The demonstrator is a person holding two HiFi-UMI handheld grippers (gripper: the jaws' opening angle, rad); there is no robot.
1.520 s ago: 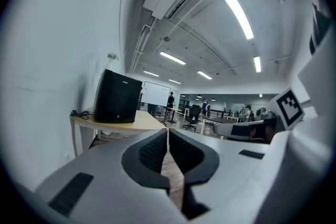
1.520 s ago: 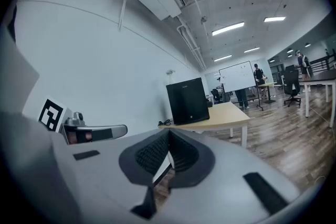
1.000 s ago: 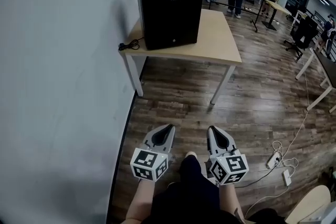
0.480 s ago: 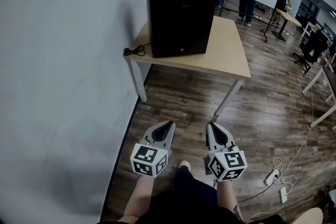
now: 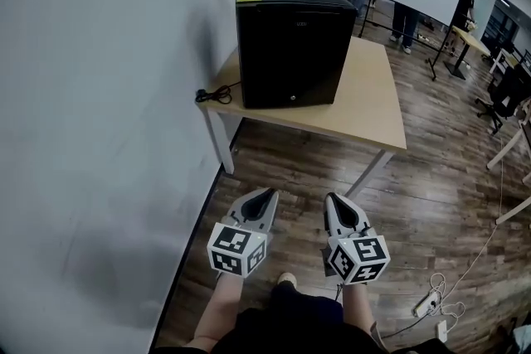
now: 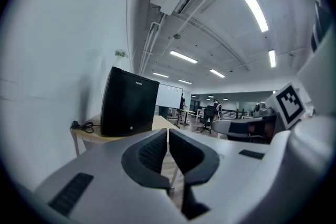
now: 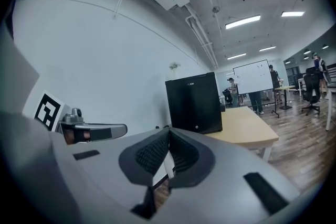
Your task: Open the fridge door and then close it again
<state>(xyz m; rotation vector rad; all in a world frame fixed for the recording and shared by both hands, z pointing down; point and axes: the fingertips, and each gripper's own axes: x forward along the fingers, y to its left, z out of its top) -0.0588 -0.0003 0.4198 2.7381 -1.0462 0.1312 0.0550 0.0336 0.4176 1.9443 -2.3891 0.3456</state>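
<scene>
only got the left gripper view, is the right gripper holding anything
observer: no, the right gripper is shut and empty
operator: how close are we to the fridge
observer: not close, the head view shows the left gripper and the right one over bare wood floor, short of the table that bears the fridge

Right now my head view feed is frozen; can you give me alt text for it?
A black mini fridge, door closed, stands on a wooden table against the white wall. The left hand-held gripper and right hand-held gripper, both shut and empty, point toward it over the wood floor, well short of the table.
</scene>
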